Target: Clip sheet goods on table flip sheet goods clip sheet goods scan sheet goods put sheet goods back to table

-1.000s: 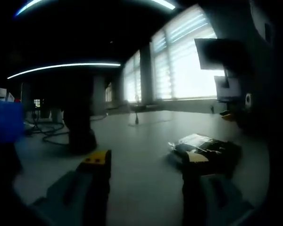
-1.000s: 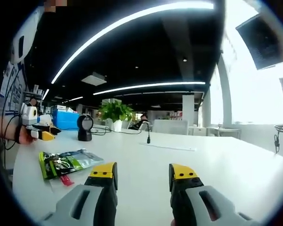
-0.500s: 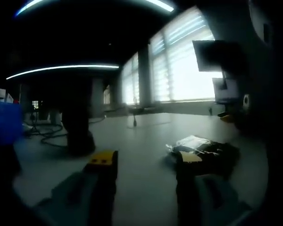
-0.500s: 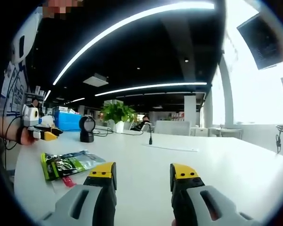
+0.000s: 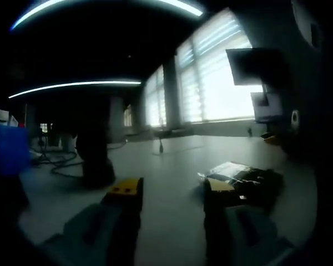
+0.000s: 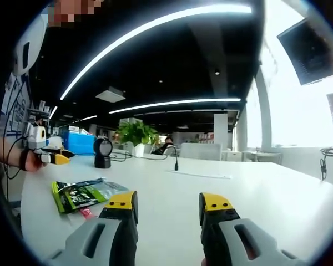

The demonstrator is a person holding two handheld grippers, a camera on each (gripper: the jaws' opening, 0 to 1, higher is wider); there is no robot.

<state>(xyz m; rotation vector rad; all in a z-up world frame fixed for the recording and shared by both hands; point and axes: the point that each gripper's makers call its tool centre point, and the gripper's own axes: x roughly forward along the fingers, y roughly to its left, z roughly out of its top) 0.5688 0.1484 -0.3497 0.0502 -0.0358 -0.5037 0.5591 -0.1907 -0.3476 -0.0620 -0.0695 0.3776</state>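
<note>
The sheet goods (image 6: 83, 193) lie flat on the bench (image 6: 255, 194), this side of the scanner (image 6: 102, 152). Both my left hand-held gripper (image 5: 169, 191) and right hand-held gripper (image 6: 167, 202) are spread, empty. It's probably light, floppy, slippery film; I'd pinch an edge.

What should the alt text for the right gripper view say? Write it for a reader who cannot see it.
The right gripper, jaws open and empty, hovers over a white table. A green snack packet lies flat to its left, with the left gripper beyond it and a black barcode scanner and potted plant farther back.
</note>
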